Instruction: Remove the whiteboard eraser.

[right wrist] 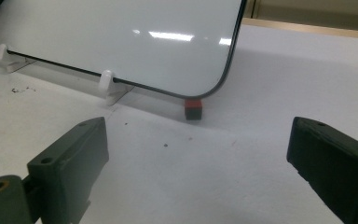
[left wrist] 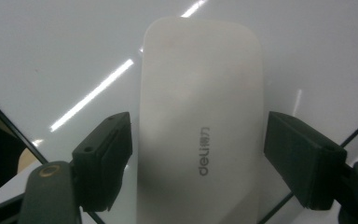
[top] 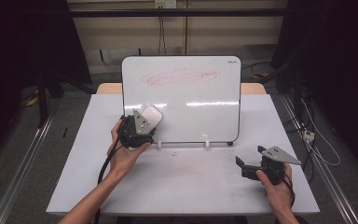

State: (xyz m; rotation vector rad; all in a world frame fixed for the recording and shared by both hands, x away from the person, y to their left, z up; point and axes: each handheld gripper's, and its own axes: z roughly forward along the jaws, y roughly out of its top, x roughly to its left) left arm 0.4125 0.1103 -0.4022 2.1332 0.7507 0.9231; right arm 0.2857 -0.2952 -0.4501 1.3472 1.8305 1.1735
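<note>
Evidently the white eraser is the thing in hand: it lies flat against the lower left part of the whiteboard, well below the red scribble near the board's top, which is presumably what it is meant to wipe away. The left claw straddles the eraser by its long sides, with one pad at each edge. In the left gripper view both pads sit right at the eraser's flanks, the near one seeming to touch, though I cannot tell whether they press firmly yet. Gripping across the narrow width would let the felt face stay flat on the board while the hand slides it upward.

The whiteboard stands tilted back on small white clip feet at its bottom edge, so it faces the person and takes a push without sliding much. Off the board's lower right corner, the right claw rests low over the tabletop with its jaws spread wide and nothing between them, apparently waiting. A small red and black block sits under that same corner of the board.
</note>
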